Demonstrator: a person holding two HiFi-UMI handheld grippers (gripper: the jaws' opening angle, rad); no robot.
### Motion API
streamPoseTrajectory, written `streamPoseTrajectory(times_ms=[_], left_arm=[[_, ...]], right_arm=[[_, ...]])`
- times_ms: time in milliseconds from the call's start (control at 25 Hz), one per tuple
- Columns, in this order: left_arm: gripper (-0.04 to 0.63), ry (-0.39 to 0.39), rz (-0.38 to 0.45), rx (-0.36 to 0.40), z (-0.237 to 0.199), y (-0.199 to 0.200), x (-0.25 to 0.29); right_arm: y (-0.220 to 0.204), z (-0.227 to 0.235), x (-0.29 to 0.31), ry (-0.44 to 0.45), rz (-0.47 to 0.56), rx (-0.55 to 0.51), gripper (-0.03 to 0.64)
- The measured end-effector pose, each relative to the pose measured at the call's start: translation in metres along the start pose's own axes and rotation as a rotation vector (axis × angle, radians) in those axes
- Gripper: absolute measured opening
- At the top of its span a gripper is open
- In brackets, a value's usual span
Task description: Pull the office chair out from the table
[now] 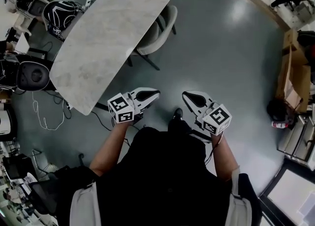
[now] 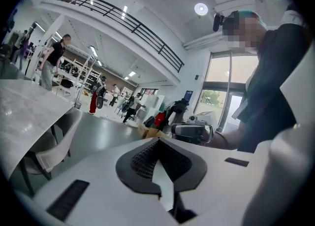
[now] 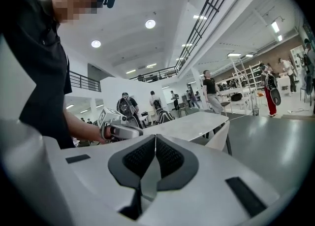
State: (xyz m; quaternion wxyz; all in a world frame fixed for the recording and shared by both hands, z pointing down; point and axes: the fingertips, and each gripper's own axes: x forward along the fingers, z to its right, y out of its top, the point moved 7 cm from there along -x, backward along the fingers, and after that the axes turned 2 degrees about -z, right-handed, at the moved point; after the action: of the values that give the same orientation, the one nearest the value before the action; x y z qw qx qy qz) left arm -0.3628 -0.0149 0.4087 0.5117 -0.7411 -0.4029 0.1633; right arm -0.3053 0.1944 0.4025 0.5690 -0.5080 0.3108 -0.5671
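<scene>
Left claw [image 1: 153,92] and right claw [image 1: 187,94] are both clenched, empty, side by side off the near end of the marble counter [image 1: 98,48]. The pale office chair [image 1: 160,30] sits tucked under the counter's right long edge.

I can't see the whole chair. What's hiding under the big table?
A pale chair is tucked partly under the marble table. Its back and dark legs show; the tabletop covers the front of its seat and anything else beneath.
</scene>
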Motion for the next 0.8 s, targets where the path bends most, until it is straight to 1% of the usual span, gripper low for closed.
streamPoseTrajectory(times_ms=[200,440,600,800], left_arm=[[0.012,0.036,0.013,0.012,-0.031,0.029,0.047],[0.012,0.061,0.029,0.011,-0.075,0.056,0.070],[0.012,0.074,0.047,0.010,-0.123,0.069,0.082],[0.012,0.064,0.069,-0.027,-0.195,0.091,0.106]], right_arm=[[0.014,0.064,0.007,0.023,0.006,0.005,0.020],[0.031,0.115,0.036,0.050,-0.017,0.004,0.020],[0.043,0.156,0.064,0.040,-0.041,-0.002,0.020],[0.070,0.217,0.107,0.021,-0.087,0.011,0.020]])
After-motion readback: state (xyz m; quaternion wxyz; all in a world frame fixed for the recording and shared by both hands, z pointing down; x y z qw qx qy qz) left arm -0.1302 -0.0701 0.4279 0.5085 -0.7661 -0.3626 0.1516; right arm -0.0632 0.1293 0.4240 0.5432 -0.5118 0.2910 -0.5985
